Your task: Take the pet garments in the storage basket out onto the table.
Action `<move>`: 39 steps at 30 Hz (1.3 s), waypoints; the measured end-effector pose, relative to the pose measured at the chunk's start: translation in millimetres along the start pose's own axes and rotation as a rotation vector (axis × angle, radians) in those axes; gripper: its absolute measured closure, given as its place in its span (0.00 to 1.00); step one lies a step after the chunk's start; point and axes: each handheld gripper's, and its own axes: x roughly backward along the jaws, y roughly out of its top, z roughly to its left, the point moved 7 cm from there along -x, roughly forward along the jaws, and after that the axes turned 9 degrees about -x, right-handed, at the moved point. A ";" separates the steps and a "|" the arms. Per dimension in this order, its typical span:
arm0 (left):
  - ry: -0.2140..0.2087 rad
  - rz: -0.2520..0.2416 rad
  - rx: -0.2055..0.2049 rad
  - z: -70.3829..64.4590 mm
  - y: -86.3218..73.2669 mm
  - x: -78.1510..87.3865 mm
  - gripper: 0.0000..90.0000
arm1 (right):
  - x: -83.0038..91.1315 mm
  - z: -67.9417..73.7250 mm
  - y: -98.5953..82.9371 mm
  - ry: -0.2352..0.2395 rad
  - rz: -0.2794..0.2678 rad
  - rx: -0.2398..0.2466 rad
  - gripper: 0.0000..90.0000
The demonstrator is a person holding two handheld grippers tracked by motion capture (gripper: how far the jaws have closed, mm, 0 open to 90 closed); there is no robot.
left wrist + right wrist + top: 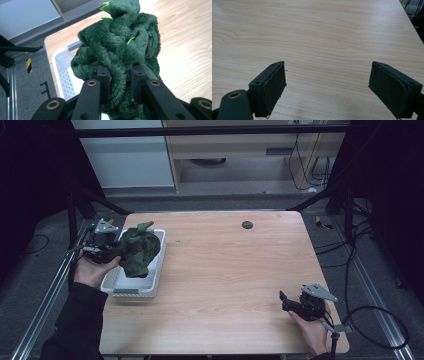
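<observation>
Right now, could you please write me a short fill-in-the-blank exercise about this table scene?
1. The left hand-held gripper is shut on a fluffy dark ____ plush toy.
2. The toy hangs above a white perforated plastic ____.
3. The right hand-held gripper has its jaws ____ over the bare light wooden table.

Missing words: green; basket; open

The left gripper (114,251), held at the far left, has its jaws clamped tight. The right gripper (286,301) sits near right, jaws spread wide.
</observation>
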 end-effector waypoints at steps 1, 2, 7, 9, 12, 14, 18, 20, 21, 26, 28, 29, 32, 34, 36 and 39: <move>-0.003 -0.002 -0.006 -2.1 1.4 -0.1 0.82 | -0.1 -0.2 0.1 -0.001 -0.001 0.002 0.15; -0.009 -0.003 -0.011 -4.5 2.6 -0.2 0.82 | 0.1 0.1 0.1 0.001 0.000 -0.001 0.15; -0.036 -0.006 -0.041 -16.8 9.2 -2.2 0.82 | 0.2 0.0 0.1 0.001 -0.001 -0.001 0.15; -0.046 -0.008 -0.052 -21.1 11.7 -2.6 0.82 | 0.2 0.1 0.2 0.001 -0.001 -0.001 0.15; -0.062 -0.007 -0.072 -28.4 15.9 -3.4 0.82 | 0.2 -0.1 0.2 0.000 0.000 -0.002 0.15; -0.074 -0.008 -0.083 -33.7 19.4 -4.5 0.82 | 0.1 0.0 0.1 0.001 -0.001 -0.001 0.15; -0.094 -0.014 -0.099 -42.4 24.5 -7.8 0.82 | 0.2 -0.1 0.4 0.000 -0.003 0.001 0.15; -0.105 -0.012 -0.108 -47.0 26.9 -9.4 0.82 | 0.3 -0.2 0.4 0.001 -0.002 0.000 0.15; -0.106 -0.021 -0.122 -49.1 29.3 -10.8 0.83 | 0.3 -0.2 0.4 0.001 -0.002 0.000 0.15; -0.125 -0.022 -0.145 -59.8 35.2 -14.8 0.83 | 0.3 0.0 0.5 0.001 -0.002 0.000 0.16; -0.136 -0.021 -0.154 -64.4 37.4 -17.0 0.83 | 0.2 0.0 0.4 0.002 -0.002 0.001 0.16; -0.148 -0.015 -0.151 -68.2 38.1 -18.1 0.83 | 0.3 0.2 0.4 0.002 -0.002 0.001 0.16; -0.161 -0.017 -0.163 -73.8 40.8 -20.9 0.83 | 0.2 0.1 0.5 0.002 -0.002 0.000 0.16; -0.169 -0.016 -0.169 -77.3 42.4 -22.9 0.83 | 0.2 0.0 0.5 0.002 -0.003 0.001 0.16; -0.179 -0.017 -0.173 -81.2 44.0 -24.7 0.83 | 0.3 0.3 0.5 0.003 -0.002 0.000 0.15; -0.189 -0.016 -0.184 -87.1 46.2 -27.5 0.83 | 0.3 0.3 0.5 0.003 -0.002 -0.001 0.16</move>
